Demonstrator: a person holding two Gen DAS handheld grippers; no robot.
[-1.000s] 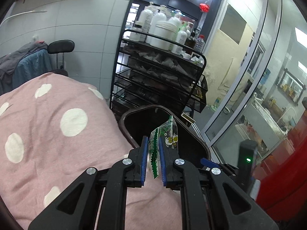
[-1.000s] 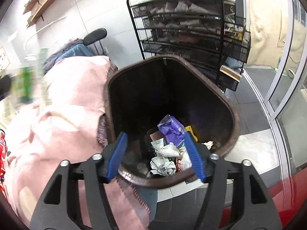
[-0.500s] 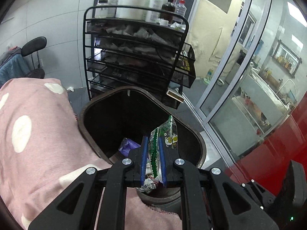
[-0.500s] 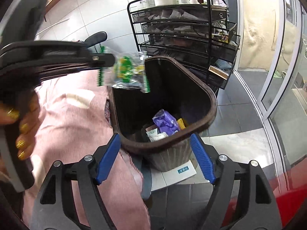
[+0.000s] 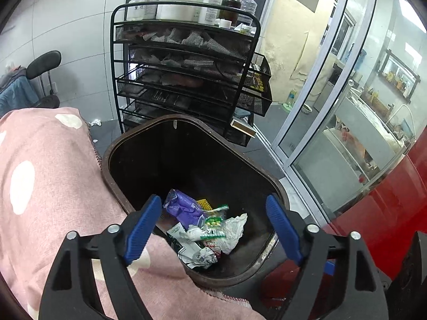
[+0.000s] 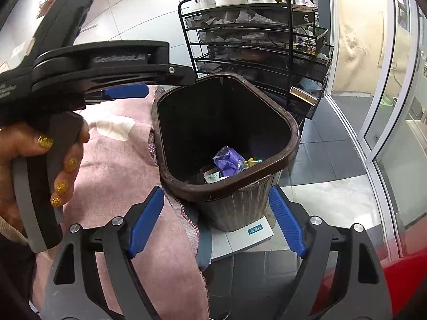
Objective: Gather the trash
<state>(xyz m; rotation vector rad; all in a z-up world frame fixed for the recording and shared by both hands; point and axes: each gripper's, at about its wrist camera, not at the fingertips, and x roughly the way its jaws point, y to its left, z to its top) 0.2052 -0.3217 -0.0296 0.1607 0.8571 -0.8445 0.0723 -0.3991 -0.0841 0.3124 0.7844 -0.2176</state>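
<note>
**Spotter:** What have you got in hand?

**Me:** Nothing. My left hand-held gripper (image 5: 213,224) hangs over the bin mouth with its blue pads spread wide and nothing between them. My right hand-held gripper (image 6: 216,216) sits lower, just outside the near rim, also spread and empty.

**Spotter:** And the trash?

**Me:** Down in the brown bin (image 5: 117,165). I see a green-printed wrapper (image 5: 214,224) on top of the heap, touching a purple wrapper (image 5: 184,209) and crumpled white paper (image 5: 234,229). From the right view only the purple piece (image 6: 229,160) and a few scraps show past the rim.

**Spotter:** What worries you?

**Me:** I reckon the bin (image 6: 291,136) itself. It stands against the pink dotted blanket (image 5: 48,186), and its base appears to rest on a small white box (image 6: 250,236), so a knock from either tool could tip it. The wire rack (image 5: 184,80) with bottles on top stands close behind; swinging wide might catch it.
</note>
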